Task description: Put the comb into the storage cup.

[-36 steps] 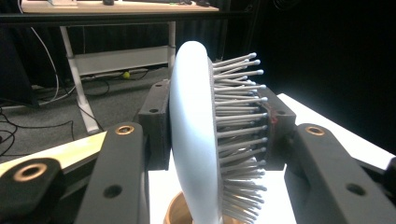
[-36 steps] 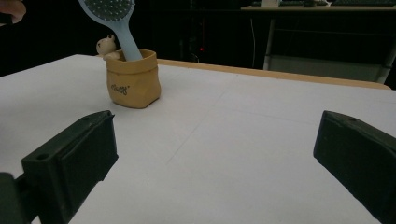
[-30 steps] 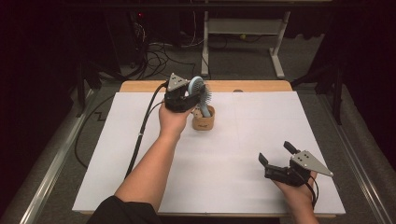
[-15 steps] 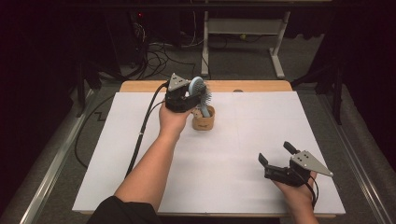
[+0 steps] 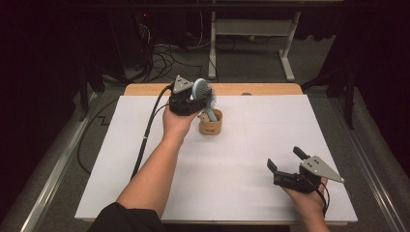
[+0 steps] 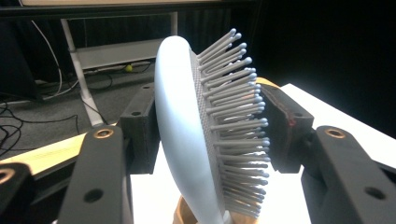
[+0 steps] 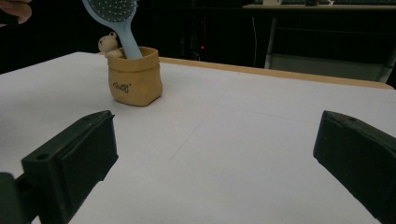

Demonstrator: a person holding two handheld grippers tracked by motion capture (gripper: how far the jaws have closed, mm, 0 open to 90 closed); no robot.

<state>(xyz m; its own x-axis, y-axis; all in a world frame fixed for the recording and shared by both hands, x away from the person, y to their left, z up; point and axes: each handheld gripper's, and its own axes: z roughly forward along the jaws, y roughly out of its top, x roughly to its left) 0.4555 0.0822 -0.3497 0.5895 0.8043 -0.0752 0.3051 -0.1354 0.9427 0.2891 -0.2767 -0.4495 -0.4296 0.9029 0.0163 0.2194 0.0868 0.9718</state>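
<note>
Letting go of the hairbrush (image 5: 202, 91), now parked handle-down in the pouch (image 5: 211, 126)

Over at the far left of the tabletop (image 5: 251, 145): left claw (image 5: 199, 98) around the brush head, jaws just been spreading, head between the pads with its smooth back toward one and bristle tips toward the other; looks like a release rather than a pinch, though contact at the bristle tips is hard to rule out; handle down inside the tan pouch beside a small bear figure (image 7: 108, 44), head up and tilted, likely leaning on the rim so as to stand unaided; gripped by the head, presumably, to leave the handle free to drop in; right claw (image 5: 285, 158) spread wide and empty, low over the near right corner, well apart, probably kept clear of the work.
</note>
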